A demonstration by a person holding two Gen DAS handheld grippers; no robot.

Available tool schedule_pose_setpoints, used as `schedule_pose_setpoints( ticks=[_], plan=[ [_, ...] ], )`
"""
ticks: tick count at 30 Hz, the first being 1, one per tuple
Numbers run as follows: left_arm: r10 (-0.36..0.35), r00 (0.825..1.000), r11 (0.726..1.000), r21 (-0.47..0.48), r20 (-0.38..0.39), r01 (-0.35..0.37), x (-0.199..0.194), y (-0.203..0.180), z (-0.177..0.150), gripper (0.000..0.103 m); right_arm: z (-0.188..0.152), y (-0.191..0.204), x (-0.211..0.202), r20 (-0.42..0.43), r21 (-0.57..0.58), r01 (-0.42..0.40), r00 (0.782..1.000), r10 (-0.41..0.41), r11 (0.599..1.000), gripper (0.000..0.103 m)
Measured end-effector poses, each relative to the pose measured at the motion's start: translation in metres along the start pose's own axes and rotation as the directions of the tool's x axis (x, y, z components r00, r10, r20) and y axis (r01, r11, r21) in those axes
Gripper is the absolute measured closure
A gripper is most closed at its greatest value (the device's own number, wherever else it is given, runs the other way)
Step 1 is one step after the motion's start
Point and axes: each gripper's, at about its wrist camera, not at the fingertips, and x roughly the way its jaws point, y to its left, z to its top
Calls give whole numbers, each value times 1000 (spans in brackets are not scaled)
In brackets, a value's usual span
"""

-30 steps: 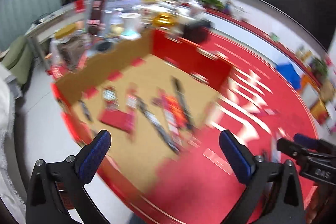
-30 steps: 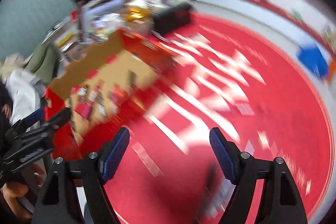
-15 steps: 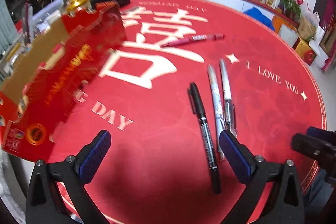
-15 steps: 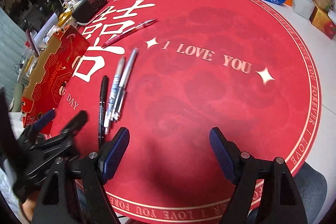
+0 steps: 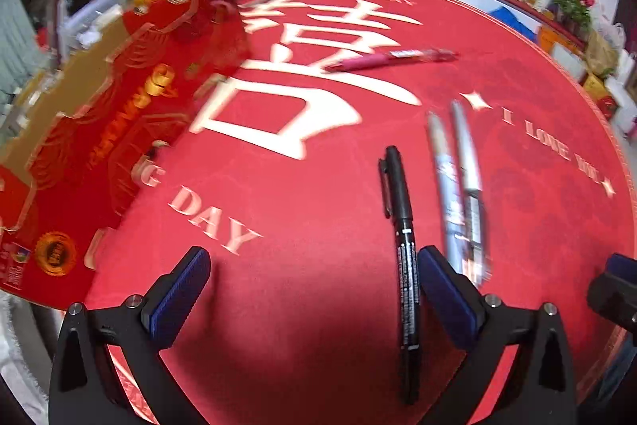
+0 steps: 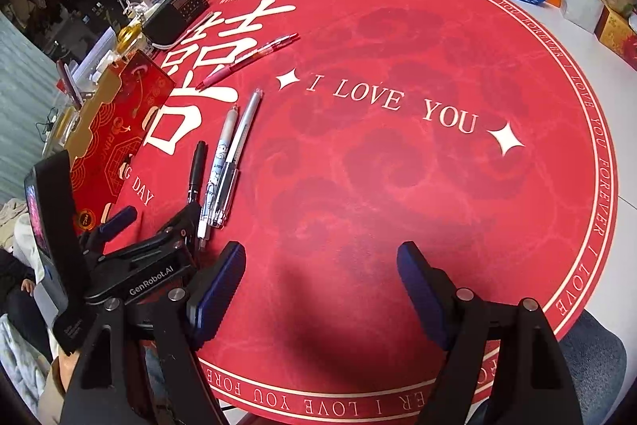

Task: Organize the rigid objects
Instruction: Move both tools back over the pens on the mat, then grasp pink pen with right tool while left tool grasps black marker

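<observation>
Currently my left gripper gapes wide, black marker lying just inside its right finger. Right gripper also wide, over bare red mat; pens left.

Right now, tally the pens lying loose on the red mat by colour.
Black marker pen: 1
Pink-red gel pen: 1
Silver-grey pen: 1
White patterned pen: 1
Total: 4
</observation>
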Motion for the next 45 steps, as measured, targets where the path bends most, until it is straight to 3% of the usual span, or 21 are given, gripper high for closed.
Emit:
schedule_pose_setpoints(
  ticks=[2,8,13,19,24,28,30,32,33,34,36,39,42,44,45],
  plan=[
    [43,999,999,-35,14,-42,1,9,0,0,5,3,2,3,-18,9,1000,-9,1000,23],
    [24,1000,996,-81,18,-23,2,17,-3,0,44,18,14,19,-133,65,998,-63,989,23],
    [17,1000,995,-103,23,-15,3,19,-4,0,97,39,34,30,-206,18,999,-12,978,23],
    [-13,1000,989,-145,22,16,5,24,-5,0,165,68,66,75,-216,-95,991,114,972,23],
    [-26,1000,988,-150,12,28,5,26,-3,0,195,97,108,30,-301,-67,996,79,951,23],
    [-41,999,987,-157,3,41,7,27,-2,0,192,95,126,-48,-278,-106,994,97,955,21],
    [-43,999,987,-156,6,43,7,28,-2,0,183,91,123,-149,-236,-234,968,203,943,19],
    [-45,999,987,-151,13,46,7,28,-2,0,171,86,121,-282,-170,-383,902,328,908,18],
    [-45,999,988,-150,16,47,6,28,-3,0,168,83,116,-274,-165,-379,905,327,911,18],
    [-45,999,987,-151,17,47,6,28,-3,0,168,80,108,-221,-188,-306,939,263,933,18],
    [-41,999,987,-155,17,43,6,28,-3,0,172,81,101,-126,-261,-131,987,100,956,18],
    [-39,999,987,-158,19,41,5,27,-5,0,166,94,108,-91,-355,-31,996,-1,934,18],
    [-33,999,986,-160,28,37,5,26,-6,0,155,111,116,-84,-417,0,996,-39,909,21],
    [-30,999,986,-162,33,35,4,26,-7,0,146,126,125,-84,-470,30,993,-79,882,30],
    [-30,999,986,-162,35,35,4,26,-7,0,142,137,131,-84,-495,48,991,-103,867,40]
  ],
)
